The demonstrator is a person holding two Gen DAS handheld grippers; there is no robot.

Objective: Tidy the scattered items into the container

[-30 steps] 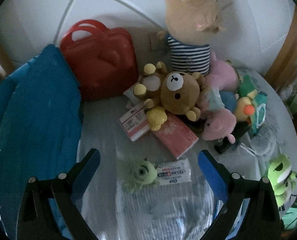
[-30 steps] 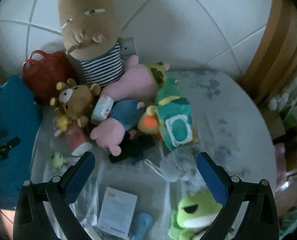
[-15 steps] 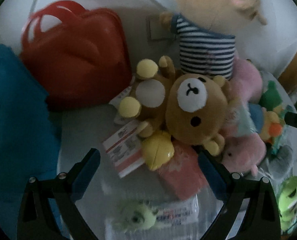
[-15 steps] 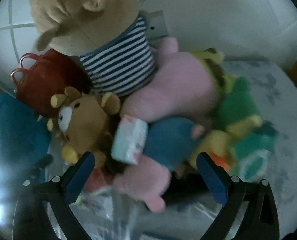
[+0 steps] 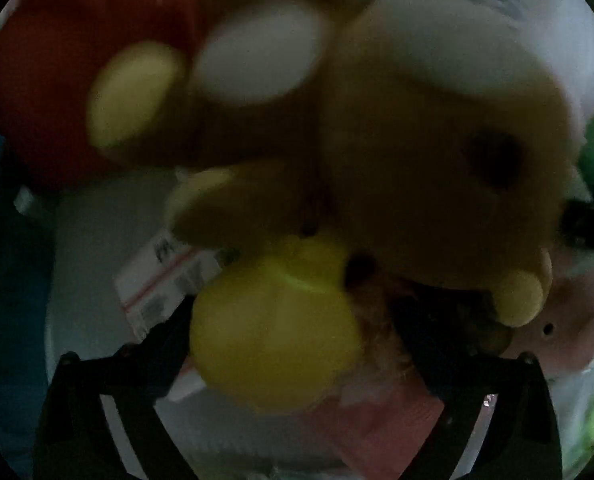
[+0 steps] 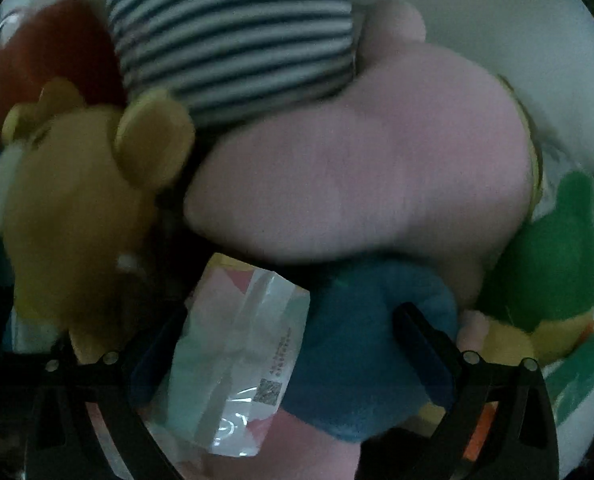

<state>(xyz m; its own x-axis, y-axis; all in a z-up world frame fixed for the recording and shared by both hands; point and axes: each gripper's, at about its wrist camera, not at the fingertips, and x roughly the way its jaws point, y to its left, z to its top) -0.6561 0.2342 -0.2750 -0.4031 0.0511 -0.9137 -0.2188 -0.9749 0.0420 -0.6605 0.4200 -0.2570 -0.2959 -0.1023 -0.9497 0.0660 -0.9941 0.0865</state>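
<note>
Both grippers deep in the toy pile, jaws spread.
Left gripper (image 5: 293, 344) straddles the bear's (image 5: 437, 168) yellow foot (image 5: 273, 332); right gripper (image 6: 289, 356) brackets the packet (image 6: 237, 364). Next: squeeze, lift, find the container.

I read this as a home, likely a child's room or play corner. Plush toys crowd my view: a brown bear (image 6: 69, 216), a pink pig (image 6: 357, 184), a striped-shirt doll (image 6: 233, 36), a green frog (image 6: 553, 256). A red bag (image 5: 57, 80) sits behind them, a tissue pack (image 6: 237, 360) among them, white tiled wall (image 6: 497, 20) at the back.
</note>
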